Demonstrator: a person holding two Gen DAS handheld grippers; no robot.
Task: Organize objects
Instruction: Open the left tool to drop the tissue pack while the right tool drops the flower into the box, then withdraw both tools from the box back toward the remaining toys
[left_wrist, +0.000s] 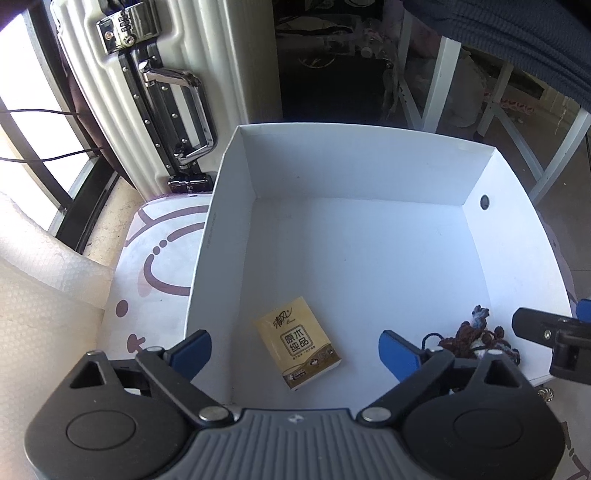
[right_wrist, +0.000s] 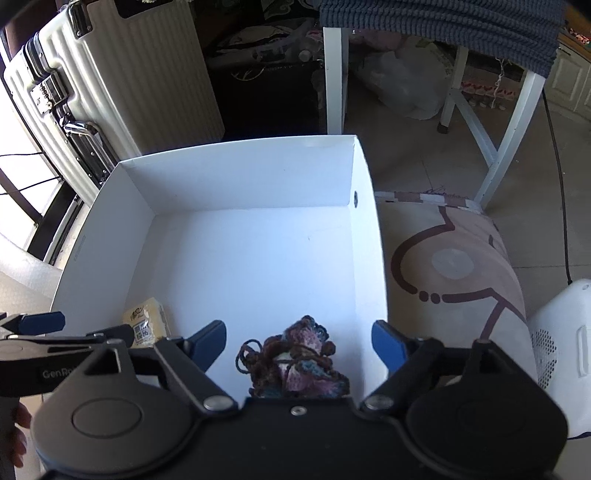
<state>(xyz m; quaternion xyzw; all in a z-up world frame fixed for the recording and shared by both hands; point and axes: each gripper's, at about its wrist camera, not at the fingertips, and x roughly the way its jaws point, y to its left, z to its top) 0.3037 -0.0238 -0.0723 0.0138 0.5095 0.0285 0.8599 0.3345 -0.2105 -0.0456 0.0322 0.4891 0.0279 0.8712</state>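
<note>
Both tools hung spread over the open white cardboard box (left_wrist: 229, 229): the left tool (left_wrist: 295, 350) above a yellow tissue packet (left_wrist: 297, 341), the right tool (right_wrist: 299, 343) above what looked like a tangled purple-brown crocheted yarn piece (right_wrist: 295, 363).

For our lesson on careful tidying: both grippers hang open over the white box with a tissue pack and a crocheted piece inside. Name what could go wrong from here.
1. The crocheted piece trails a loose yarn loop close to the right gripper; a finger might snag it and drag the piece back out.
2. The left gripper straddles the box wall; pulling away carelessly could knock the box.
</note>
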